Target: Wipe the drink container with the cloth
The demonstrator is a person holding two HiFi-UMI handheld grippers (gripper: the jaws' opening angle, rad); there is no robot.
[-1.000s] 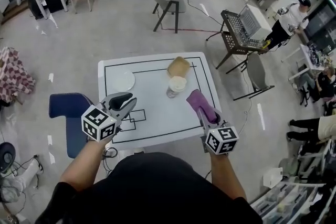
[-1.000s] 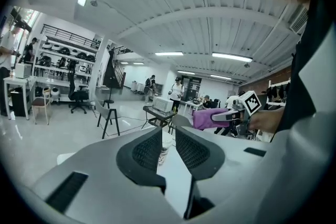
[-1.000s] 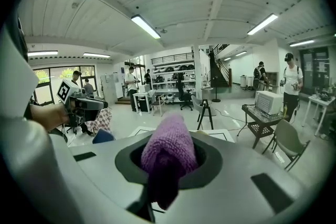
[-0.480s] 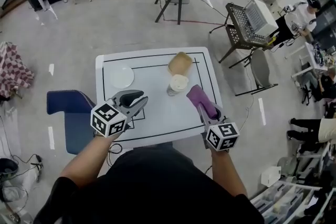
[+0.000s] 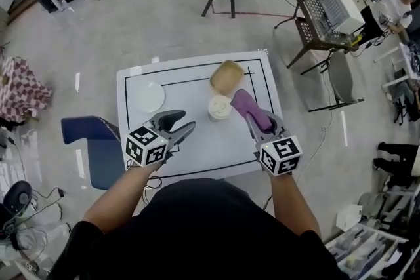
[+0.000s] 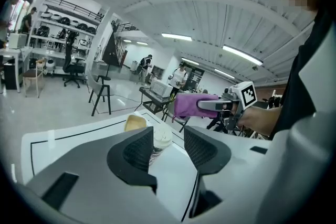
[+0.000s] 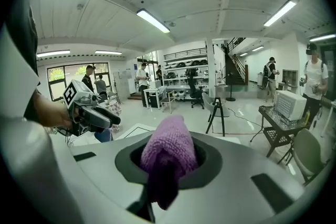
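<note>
left gripper [image 5: 184, 123], over the near part of the white black-lined table [image 5: 197, 157]: jaws apart, just been opening, nothing between them. right gripper [image 5: 256, 124]: clamped on a folded purple knit cloth [image 5: 243, 104]. further, just beside the cloth, a clear white-lidded drink container [image 5: 220, 107] stands upright.

Head view: looks steeply down from above onto the whole desk [image 5: 190, 101], with the left claw [image 5: 185, 122] and right claw [image 5: 256, 121] near its lower edge. Left gripper view: sits low and close behind its own jaws, faces across the desk toward the right claw. Right gripper view: rides close behind its own jaws, faces out into the room, catches the left claw at left. Shares the desk between head and left views.
</note>
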